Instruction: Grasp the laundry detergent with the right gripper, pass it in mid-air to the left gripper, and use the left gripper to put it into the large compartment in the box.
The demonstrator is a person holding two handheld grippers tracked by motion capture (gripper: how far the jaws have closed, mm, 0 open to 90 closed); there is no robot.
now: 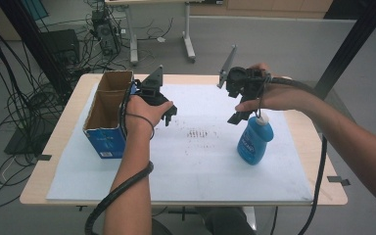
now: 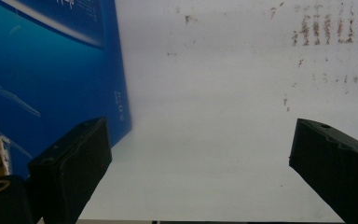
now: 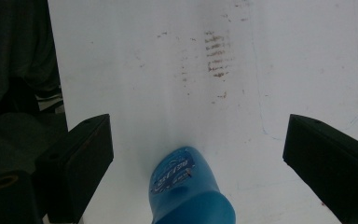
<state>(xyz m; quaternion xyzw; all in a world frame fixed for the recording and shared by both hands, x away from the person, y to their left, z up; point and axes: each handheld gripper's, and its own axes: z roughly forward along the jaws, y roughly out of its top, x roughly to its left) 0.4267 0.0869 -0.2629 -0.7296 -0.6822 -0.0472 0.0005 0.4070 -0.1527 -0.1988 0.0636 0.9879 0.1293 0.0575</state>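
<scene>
Bottle (image 1: pixel 255 141), blue with a white cap, stands upright on the white mat (image 1: pixel 191 171), at about 4 o'clock from the mat's middle. Right gripper (image 1: pixel 240 116) hangs just above the cap, at the bottle's 11 o'clock in the high view. In the right gripper view the bottle (image 3: pixel 191 191) sits low between the two black fingers (image 3: pixel 77 165), a little nearer the left one, with clear mat on both sides. Jaws spread wide, pads touching nothing.

Left gripper (image 1: pixel 169 116) hovers over the mat just beside the box (image 1: pixel 108 115), at the box's 3 o'clock. In the left gripper view the box's blue wall (image 2: pixel 51 79) lies behind the left finger (image 2: pixel 72 172), outside the gap; bare mat between the jaws. Jaws wide apart, holding nothing.

Box is open-topped cardboard, brown inside, blue outside, at the mat's 9 o'clock edge. Mat carries a patch of small dark marks (image 1: pixel 198 134) near its middle, between the two grippers. Mat covers most of a pale wooden table (image 1: pixel 49 161). Grey floor beyond; cables (image 1: pixel 14 93) heaped at 10 o'clock, white desk legs (image 1: pixel 188 41) at 12.

Left forearm comes up from 6 o'clock, hand wrapped over the gripper, jaws pointing down and away. Right forearm enters from 4 o'clock, wrist bent, jaws angled down toward the bottle. A black cable trails from each gripper.
</scene>
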